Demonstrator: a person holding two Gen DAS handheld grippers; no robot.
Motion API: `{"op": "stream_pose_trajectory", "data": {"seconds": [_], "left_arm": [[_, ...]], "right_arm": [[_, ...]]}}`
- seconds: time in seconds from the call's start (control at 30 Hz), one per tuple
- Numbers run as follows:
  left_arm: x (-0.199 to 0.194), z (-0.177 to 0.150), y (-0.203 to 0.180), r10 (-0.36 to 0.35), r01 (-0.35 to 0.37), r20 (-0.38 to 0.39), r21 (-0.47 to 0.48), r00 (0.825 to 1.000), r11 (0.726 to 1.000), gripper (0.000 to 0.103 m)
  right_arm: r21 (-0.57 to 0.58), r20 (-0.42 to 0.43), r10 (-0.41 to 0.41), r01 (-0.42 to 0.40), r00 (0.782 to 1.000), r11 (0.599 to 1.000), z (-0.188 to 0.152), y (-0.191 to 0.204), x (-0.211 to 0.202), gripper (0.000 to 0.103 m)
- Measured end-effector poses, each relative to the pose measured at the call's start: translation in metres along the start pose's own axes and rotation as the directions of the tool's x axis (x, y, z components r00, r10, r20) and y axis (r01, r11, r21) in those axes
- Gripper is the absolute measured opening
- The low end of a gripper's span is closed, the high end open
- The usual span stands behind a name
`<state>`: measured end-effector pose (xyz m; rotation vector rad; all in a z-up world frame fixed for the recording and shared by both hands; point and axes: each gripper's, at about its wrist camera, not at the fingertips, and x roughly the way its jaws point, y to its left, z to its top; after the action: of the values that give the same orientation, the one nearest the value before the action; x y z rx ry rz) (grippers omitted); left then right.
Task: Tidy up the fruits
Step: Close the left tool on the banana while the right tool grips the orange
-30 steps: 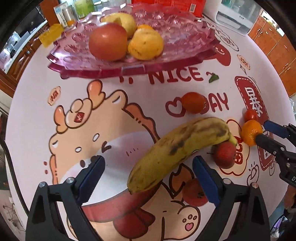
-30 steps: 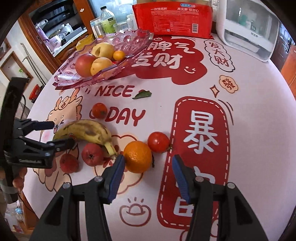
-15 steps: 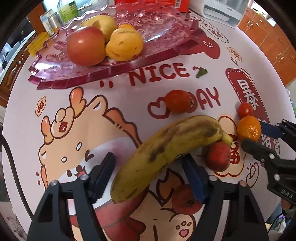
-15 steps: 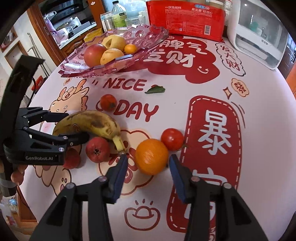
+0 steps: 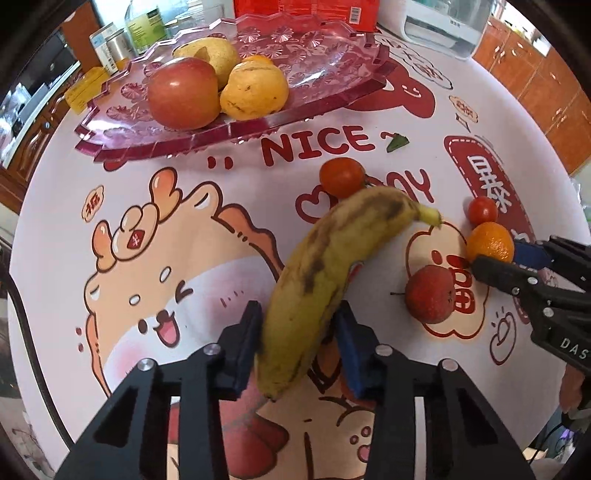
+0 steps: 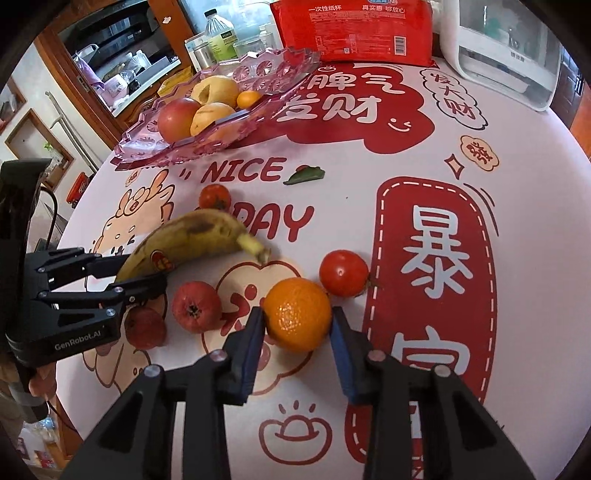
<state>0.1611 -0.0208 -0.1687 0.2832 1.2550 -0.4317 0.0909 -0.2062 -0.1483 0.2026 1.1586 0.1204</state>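
A spotted yellow banana [image 5: 332, 251] lies between the blue pads of my left gripper [image 5: 297, 314], whose jaws are closing and press on both its sides. My right gripper [image 6: 297, 317] is closing too, its pads touching either side of an orange [image 6: 295, 306]. From the right wrist view the left gripper [image 6: 144, 271] holds the banana [image 6: 192, 240] near its blunt end. Loose on the cloth are two tomatoes [image 6: 343, 273] [image 6: 214, 197] and two small red fruits [image 6: 195, 306] [image 6: 144, 326]. The pink glass tray [image 5: 236, 131] at the back holds an apple [image 5: 183, 98], pears [image 5: 255, 90] and a small orange.
A green leaf [image 6: 304, 175] lies by the word NICE. Behind the tray stand bottles and jars [image 6: 218, 37], a red packet [image 6: 351, 26] and a white appliance [image 6: 506, 48]. The round table's edge curves close on the left.
Both pairs of jaws have narrowed. The left pads came in onto the banana, whose stem end swung away from the red fruit. The right pads closed around the orange.
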Motion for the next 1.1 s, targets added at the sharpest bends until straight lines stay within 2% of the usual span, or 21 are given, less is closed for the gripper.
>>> {"op": "stream_pose_trajectory", "data": {"seconds": [0.37,0.57,0.7,0.77,0.9,1.1], "left_arm": [[-0.020,-0.022,0.015,-0.078,0.080,0.035,-0.065,0.996,0.995,0.032],[-0.018,-0.026,0.021,-0.085,0.086,0.016,-0.041,0.996,0.995,0.032],[-0.013,-0.023,0.015,-0.057,0.057,-0.005,-0.004,0.998,0.998,0.033],[-0.011,-0.019,0.011,-0.053,0.053,-0.007,0.004,0.999,0.999,0.036],[-0.013,-0.011,0.008,-0.023,0.022,0.008,0.030,1.000,0.999,0.059],[-0.006,0.010,-0.001,-0.004,0.004,0.006,0.064,1.000,0.998,0.062]], "right_arm": [[-0.001,-0.002,0.015,-0.015,1.000,1.000,-0.006,0.004,-0.001,0.035],[-0.002,0.000,0.016,-0.016,1.000,1.000,-0.006,0.004,-0.002,0.035],[0.000,-0.001,0.021,-0.021,1.000,1.000,-0.006,0.004,-0.002,0.035],[0.001,-0.001,0.025,-0.025,1.000,1.000,-0.007,0.003,-0.003,0.035],[-0.003,0.000,0.028,-0.028,1.000,1.000,-0.008,0.003,-0.003,0.035],[0.002,0.001,0.029,-0.029,1.000,1.000,-0.007,0.002,-0.002,0.035]]}}
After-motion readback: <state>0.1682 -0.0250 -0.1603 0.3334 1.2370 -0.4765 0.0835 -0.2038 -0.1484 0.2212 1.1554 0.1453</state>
